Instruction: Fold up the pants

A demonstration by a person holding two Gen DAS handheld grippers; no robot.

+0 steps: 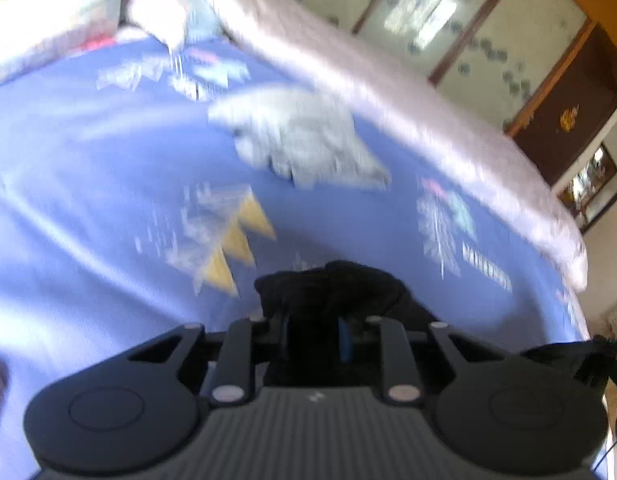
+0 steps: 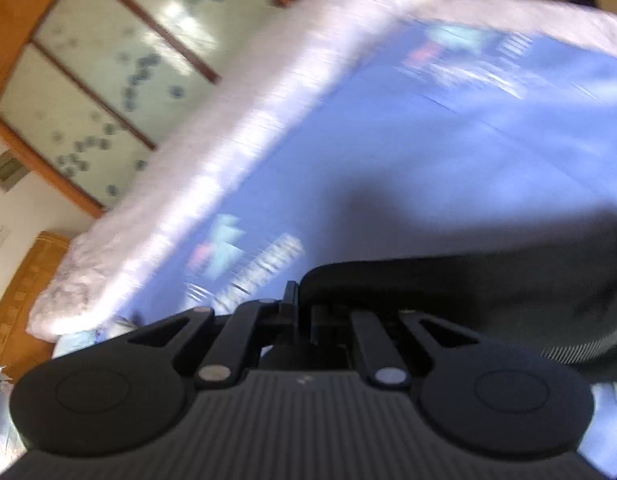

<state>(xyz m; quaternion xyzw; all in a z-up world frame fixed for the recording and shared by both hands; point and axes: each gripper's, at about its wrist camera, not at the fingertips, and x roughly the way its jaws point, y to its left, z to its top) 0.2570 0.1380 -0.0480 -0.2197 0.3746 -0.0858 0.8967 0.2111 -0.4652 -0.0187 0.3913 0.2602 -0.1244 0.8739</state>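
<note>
Pants [image 1: 340, 284], one dark pair, were the only task item in view, and both frames were smeared by motion blur. Two tools showed, one per camera. One grey crumpled garment [image 1: 300, 136] lay farther up the bed, well apart from the pants. The bed carried one blue bedsheet [image 1: 88, 168] printed with pale block patterns and three yellow triangles [image 1: 238, 240] in a stepped row. One pinkish-white quilt [image 1: 388, 92] ran along the sheet's far edge, and pillows [image 1: 164, 12], too blurred to count, sat at the head. Behind the bed stood a wardrobe [image 1: 468, 28] with frosted panels in wooden frames. Printed marks on the sheet resembled lettering, but nothing could be read; a small pale logo on each tool body was likewise illegible.

In the left wrist view, the left tool [image 1: 314, 332] was clamped on a bunched edge of the pants, the dark cloth heaped directly ahead of its fingers and trailing down to the right of the tool body. In the right wrist view, the right tool [image 2: 304, 312] had its fingers drawn together on a rolled edge of the pants [image 2: 468, 292], and the fabric stretched away to the right above the sheet [image 2: 448, 140], casting a shadow on it.
</note>
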